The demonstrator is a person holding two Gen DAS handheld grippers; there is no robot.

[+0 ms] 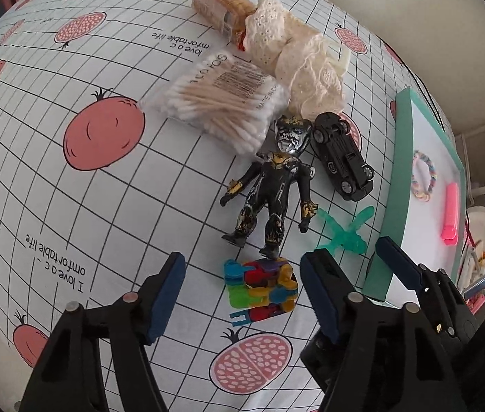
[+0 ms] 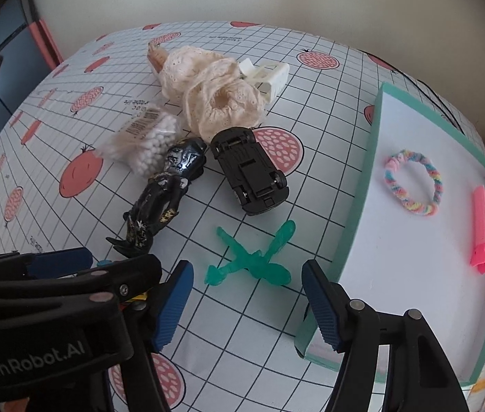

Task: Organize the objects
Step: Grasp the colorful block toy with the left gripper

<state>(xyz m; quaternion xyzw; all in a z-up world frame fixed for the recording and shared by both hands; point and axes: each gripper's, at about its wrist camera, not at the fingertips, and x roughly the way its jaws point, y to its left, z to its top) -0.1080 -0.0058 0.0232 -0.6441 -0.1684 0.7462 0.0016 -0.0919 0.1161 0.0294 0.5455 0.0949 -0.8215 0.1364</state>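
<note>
Pomegranate-print grid cloth over the bench (image 1: 180, 213), pale wall behind. Left gripper (image 1: 244, 286) spread wide and empty, fingers either side of a bundle of coloured clips (image 1: 261, 286) at the near end of the pile, apparently not touching it. Right gripper (image 2: 247, 300) likewise released and empty, poised just short of the green cross-shaped toy (image 2: 251, 262), with the teal-rimmed tray (image 2: 359, 226) just beside its right finger.

Reads as the approach before a pick. For the bundle: lower squarely, keep both fingers clear of the black figure (image 1: 273, 192), feet touching or nearly touching it, and close on the broad sides to avoid spilling loose clips. For the green toy, flat and thin: bring the fingers low to the cloth and pinch across the crossing point rather than one limb, then lift over the tray rim, not into it. Mind the two grippers, close together here.

Left wrist view alone: the bundle itself, the cracker packet (image 1: 220, 7) at full length, the bag of cotton swabs (image 1: 218, 103) from its flat side. Right wrist view alone: the tray floor opened out, with the rainbow bracelet (image 2: 414, 182) and pink clip (image 2: 482, 228) lying apart on it, and the white plastic holder (image 2: 273, 77) shown plainly behind the lace fabric (image 2: 215, 92). Bundle hidden there behind the left gripper's body. Toy car (image 2: 251, 171), wheels up, in both.
</note>
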